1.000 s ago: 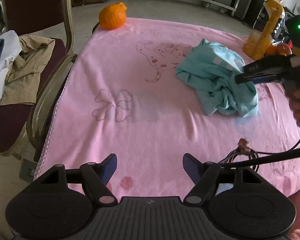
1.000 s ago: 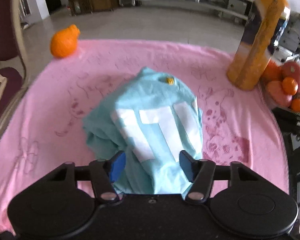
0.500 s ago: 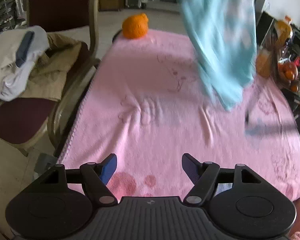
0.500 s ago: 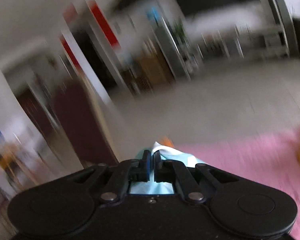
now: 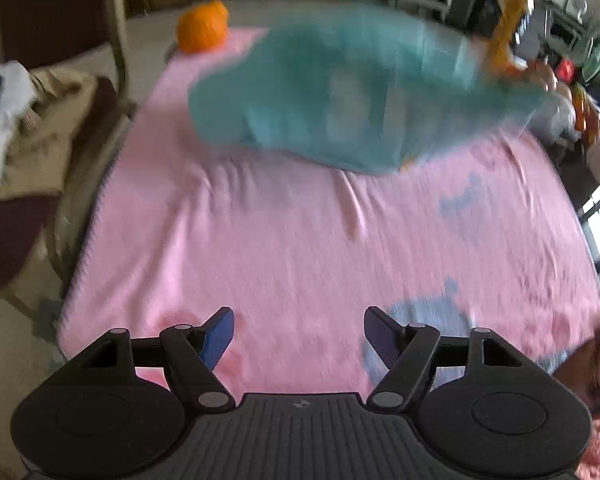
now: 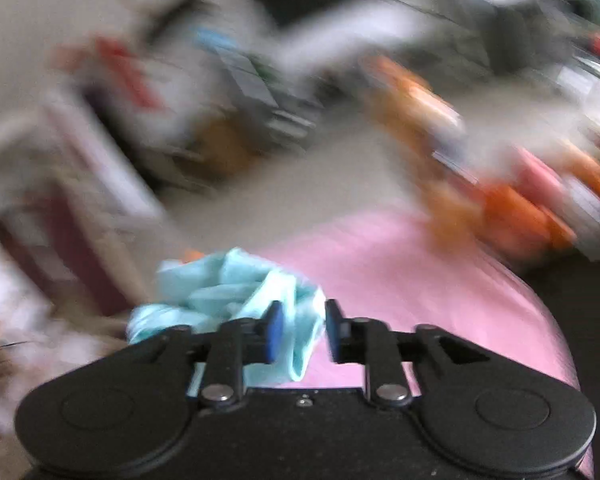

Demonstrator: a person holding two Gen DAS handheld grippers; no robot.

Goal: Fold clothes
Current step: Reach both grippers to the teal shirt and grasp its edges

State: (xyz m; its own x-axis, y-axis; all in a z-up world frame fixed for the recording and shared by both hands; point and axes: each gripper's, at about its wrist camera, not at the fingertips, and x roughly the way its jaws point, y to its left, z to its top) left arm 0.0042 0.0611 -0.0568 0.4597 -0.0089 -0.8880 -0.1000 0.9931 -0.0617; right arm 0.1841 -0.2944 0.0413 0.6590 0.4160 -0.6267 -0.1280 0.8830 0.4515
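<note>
A light blue shirt [image 5: 340,96] shows as a motion-blurred sheet spread over the far half of the pink blanket [image 5: 300,240]; whether it is in the air or lying down I cannot tell. My left gripper [image 5: 299,336] stands open over the blanket's near edge, well short of the shirt, with nothing between its fingers. In the right wrist view a bunched fold of the shirt [image 6: 228,284] runs between the jaws of my right gripper [image 6: 302,332]. Those jaws are opening, and a gap shows beside the right pad.
An orange round object [image 5: 202,26] sits at the blanket's far left corner. A juice bottle [image 5: 508,28] and fruit [image 5: 580,108] stand at the far right. A chair [image 5: 116,60] on the left carries a pile of clothes [image 5: 40,128].
The shirt went from a heap on the blanket up into the air and now spreads across the far half. My right gripper closed tight on it, swung up, and has parted its jaws again.
</note>
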